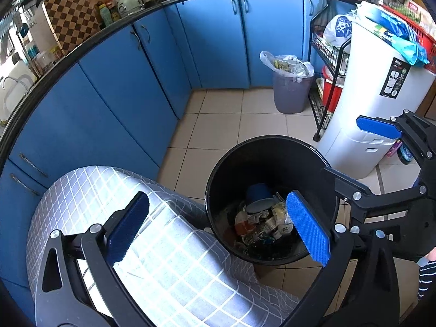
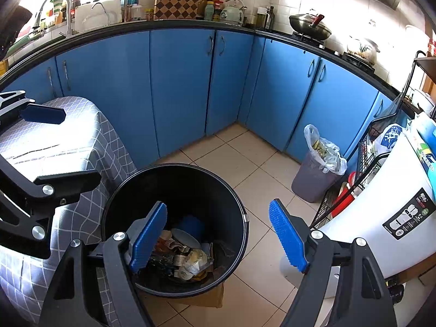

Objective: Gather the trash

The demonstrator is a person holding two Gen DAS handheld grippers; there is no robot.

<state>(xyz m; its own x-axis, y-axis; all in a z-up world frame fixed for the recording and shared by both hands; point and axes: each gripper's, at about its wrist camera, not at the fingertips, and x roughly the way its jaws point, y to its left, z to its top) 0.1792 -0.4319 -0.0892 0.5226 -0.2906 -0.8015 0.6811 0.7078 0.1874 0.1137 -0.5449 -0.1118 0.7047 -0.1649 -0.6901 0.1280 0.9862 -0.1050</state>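
From the left wrist view, your left gripper (image 1: 218, 231) hangs with its jaws spread wide and nothing between them, one pad over the grey checked tablecloth (image 1: 169, 245), the other over the black bin (image 1: 272, 199) that stands on the tiled floor just beside the table's near corner. Trash (image 1: 261, 223) lies at the bin's bottom: crumpled wrappers, a pale disc, a blue cup-like piece. Your right gripper (image 1: 351, 163) shows at the right edge, also released and empty. A grey lined bin (image 1: 290, 87) stands near the cabinet corner, filled to the brim.

From the right wrist view, your right gripper (image 2: 218, 237) is likewise spread, holding nothing, its left pad over the black bin's rim (image 2: 174, 167) and its right pad above bare tiles. The trash (image 2: 185, 256) sits low inside. The cloth-covered tabletop shows bare where it is visible.

I judge the collecting largely done, since no loose rubbish shows on table or floor; what remains hidden beyond these views I cannot tell.
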